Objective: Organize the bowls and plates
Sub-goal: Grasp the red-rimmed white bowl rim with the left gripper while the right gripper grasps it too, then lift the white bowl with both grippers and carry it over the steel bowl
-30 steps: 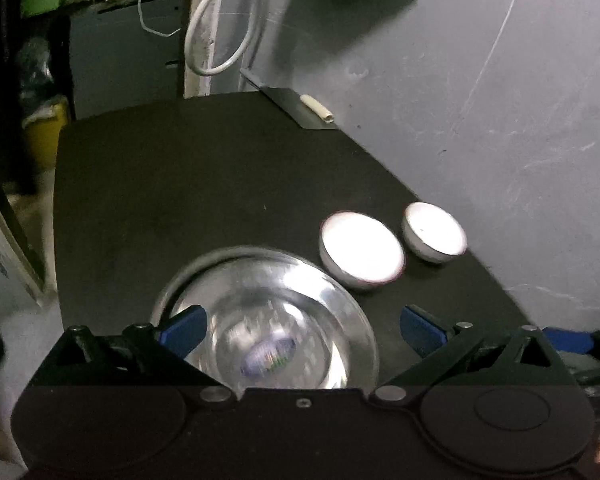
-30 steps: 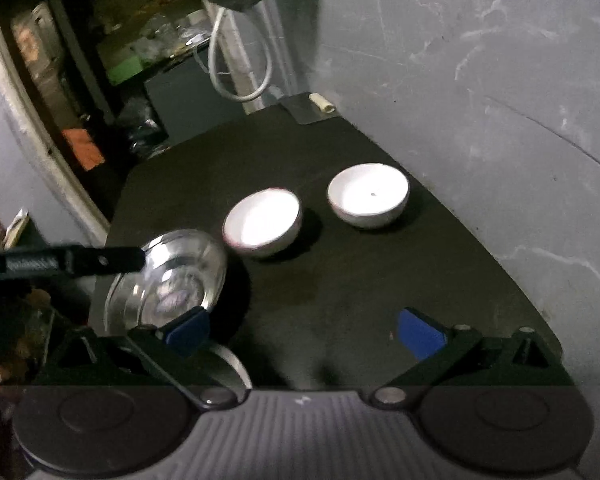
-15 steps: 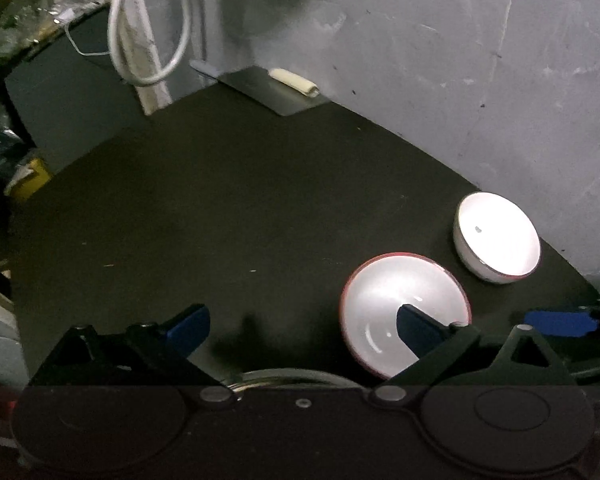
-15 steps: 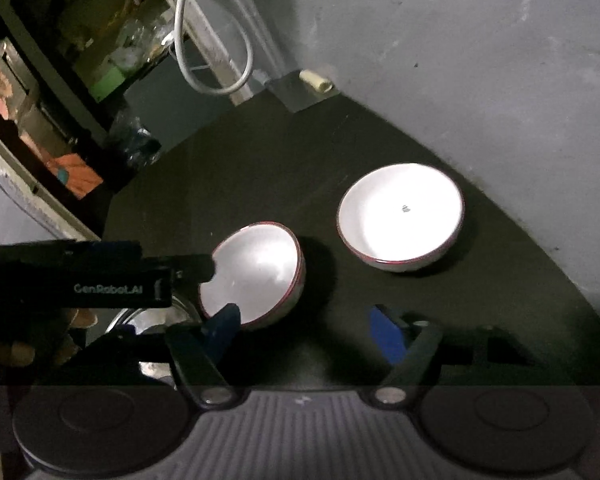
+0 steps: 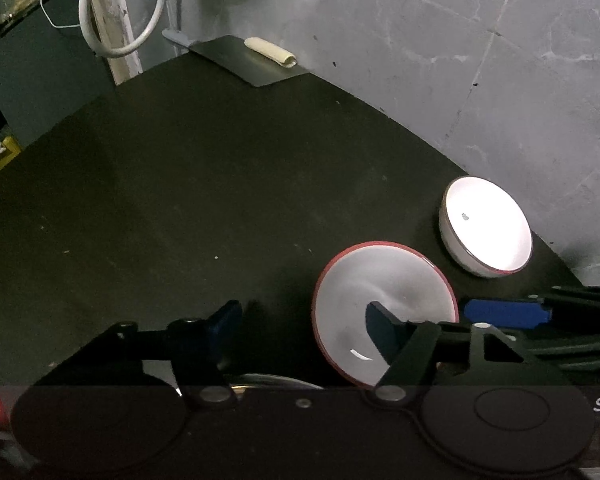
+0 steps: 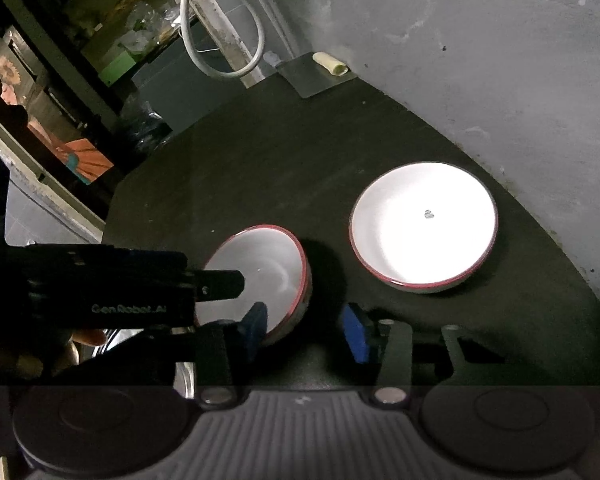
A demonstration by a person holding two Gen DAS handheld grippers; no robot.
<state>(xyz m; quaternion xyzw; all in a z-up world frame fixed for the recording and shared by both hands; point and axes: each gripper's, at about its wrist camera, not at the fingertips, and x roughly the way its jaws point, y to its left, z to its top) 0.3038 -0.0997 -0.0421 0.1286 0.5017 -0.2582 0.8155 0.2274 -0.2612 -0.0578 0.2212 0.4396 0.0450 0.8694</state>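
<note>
Two white bowls with red rims stand on the black table [image 5: 180, 200]. The near bowl [image 5: 380, 300] [image 6: 268, 268] has both grippers at it. My left gripper [image 5: 302, 320] straddles its left rim, one finger inside and one outside. Its jaws are closing and the pads are apart from the wall. My right gripper [image 6: 305, 330] straddles the right rim the same way, closing, its pads not touching. The far bowl [image 5: 486, 226] [image 6: 424, 224] stands alone by the wall. A sliver of a steel plate [image 5: 268, 380] shows under the left gripper.
A grey wall [image 5: 420, 60] runs along the table's far and right edge. At the back corner lies a metal sheet [image 5: 236, 64] with a cream roll [image 5: 270, 52] on it. A white cable loop [image 5: 120, 20] hangs behind. Cluttered shelves [image 6: 80, 60] stand left.
Both grippers came down and over to the near bowl, and their jaws narrowed around its rim. The steel plate slid almost out of the left wrist view.
</note>
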